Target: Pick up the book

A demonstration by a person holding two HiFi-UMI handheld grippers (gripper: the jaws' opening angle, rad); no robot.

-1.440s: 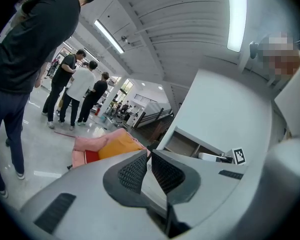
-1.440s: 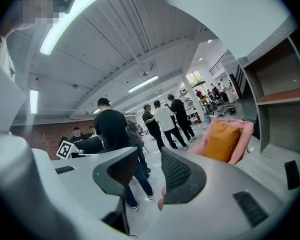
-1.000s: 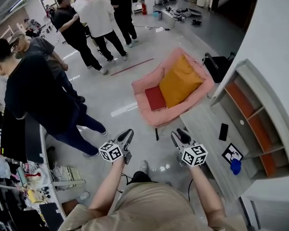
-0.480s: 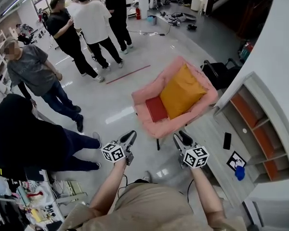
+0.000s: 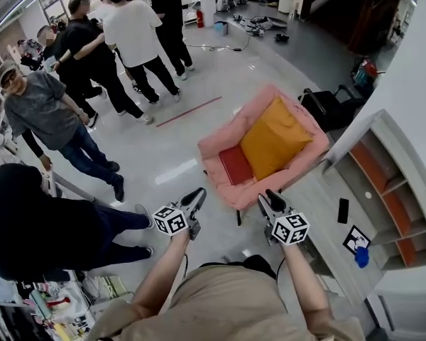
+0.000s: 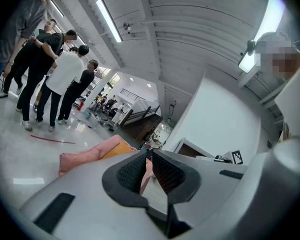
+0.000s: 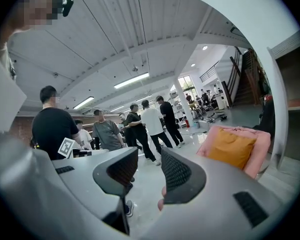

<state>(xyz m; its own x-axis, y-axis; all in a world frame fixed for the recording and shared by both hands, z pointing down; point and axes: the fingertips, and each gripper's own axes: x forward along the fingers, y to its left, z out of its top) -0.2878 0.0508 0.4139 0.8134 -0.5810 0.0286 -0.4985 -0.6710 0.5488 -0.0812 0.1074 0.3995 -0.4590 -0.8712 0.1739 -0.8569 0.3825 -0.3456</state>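
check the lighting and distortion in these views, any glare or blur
Head view: even indoor light, pale reflections on the glossy floor, and the wide lens bows the shelf. Left gripper view: fisheye circle, black corners, ceiling light strip blown out. Right gripper view: same black corners, armchair sharp, mosaic patch upper left.

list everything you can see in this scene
armchair: one, pink, floor centre
cushion: one, orange, on the armchair
book: one, red, on the armchair seat beside the cushion
people: at least five, standing at left and top
counter: one, grey, right
phone: one, black, on the counter
marker card: one, black and white, on the counter
shelf: one, white with orange inside, far right
left gripper: one, grey, shut, empty
right gripper: one, grey, open, empty
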